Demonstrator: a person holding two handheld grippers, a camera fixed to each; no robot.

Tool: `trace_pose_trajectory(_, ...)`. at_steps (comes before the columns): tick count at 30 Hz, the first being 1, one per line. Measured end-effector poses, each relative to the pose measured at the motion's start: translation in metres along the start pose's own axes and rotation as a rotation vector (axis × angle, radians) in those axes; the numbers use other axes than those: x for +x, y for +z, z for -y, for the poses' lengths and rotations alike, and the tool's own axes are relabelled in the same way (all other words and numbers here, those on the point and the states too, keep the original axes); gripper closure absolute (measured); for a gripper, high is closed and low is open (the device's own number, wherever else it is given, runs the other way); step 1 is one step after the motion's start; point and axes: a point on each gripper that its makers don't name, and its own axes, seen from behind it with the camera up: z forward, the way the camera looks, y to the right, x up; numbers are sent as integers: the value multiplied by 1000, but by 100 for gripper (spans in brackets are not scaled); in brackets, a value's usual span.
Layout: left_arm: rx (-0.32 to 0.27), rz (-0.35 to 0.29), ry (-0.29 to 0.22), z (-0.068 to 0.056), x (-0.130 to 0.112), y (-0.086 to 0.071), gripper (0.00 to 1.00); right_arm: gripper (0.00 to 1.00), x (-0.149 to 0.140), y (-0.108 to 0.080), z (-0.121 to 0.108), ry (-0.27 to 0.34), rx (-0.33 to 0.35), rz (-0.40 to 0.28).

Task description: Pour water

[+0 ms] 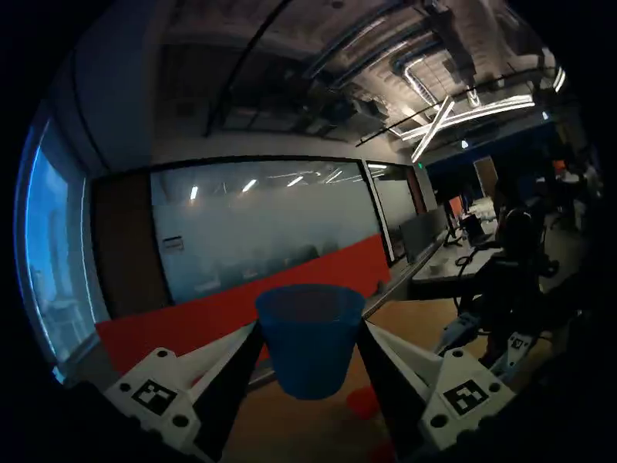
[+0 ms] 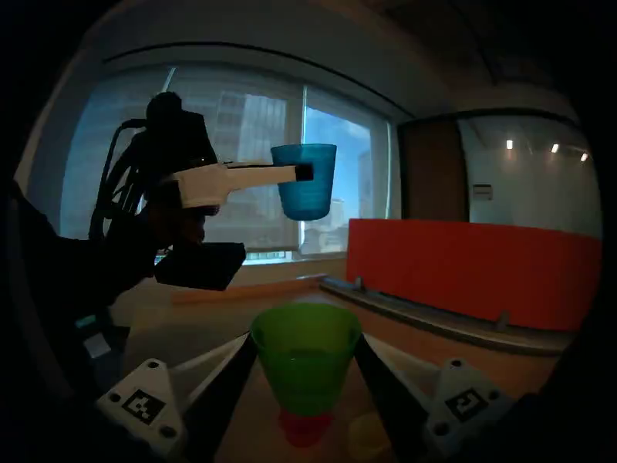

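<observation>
1. Blue cup (image 1: pixel 310 339) was found upright, clamped at mid-height between the two fingers of the left gripper (image 1: pixel 310 345), one finger pressing on each side of it.
2. In the right gripper view the same blue cup (image 2: pixel 305 181) was raised in the air in front of the window (image 2: pixel 231 116), with a white finger (image 2: pixel 254 176) lying across its side and a person's hand (image 2: pixel 166 220) in silhouette behind the tool.
3. Green cup (image 2: pixel 306 359) stood upright in the grasp of the right gripper (image 2: pixel 306 347), both fingers bearing on its sides.
4. The blue cup sat higher than the green cup and farther off; the two cups were well apart.
5. A darker band was noted in the lower part of the green cup; whether it was water could not be determined. The contents of the blue cup could not be made out.
6. Below the green cup lay a wooden table (image 2: pixel 432 339), with a red round object (image 2: pixel 305 428) and a yellow one (image 2: pixel 369 436) on it.
7. A red panel (image 2: pixel 470 270) ran along the far side of the table.
</observation>
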Motion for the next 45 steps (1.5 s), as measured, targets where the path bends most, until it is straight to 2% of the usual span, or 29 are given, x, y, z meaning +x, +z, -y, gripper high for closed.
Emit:
trace_pose_trajectory(2,-4,3,-61,1,-2,1,17,10,1,0,-1,-1,-2,0)
trace_pose_trajectory(5,-16,1,-122,2,-4,3,17,10,1,0,-1,-2,-4,1)
trace_pose_trajectory(8,-14,-1,-139,6,-5,2,17,10,1,-1,-1,-2,-5,2)
trace_pose_trajectory(17,-8,6,-151,9,-12,-4,17,10,2,-3,-2,-5,-14,8)
trace_pose_trajectory(23,7,28,-166,12,-28,-14,17,10,-2,-11,-6,-10,-32,21)
trace_pose_trajectory(33,28,61,-187,13,-57,-34,17,10,-5,-35,-17,-8,-80,38)
trace_pose_trajectory(41,33,86,-175,6,-78,-50,17,10,-13,-59,-28,9,-126,47)
trace_pose_trajectory(45,28,105,-160,2,-88,-54,16,10,-13,-65,-32,21,-142,46)
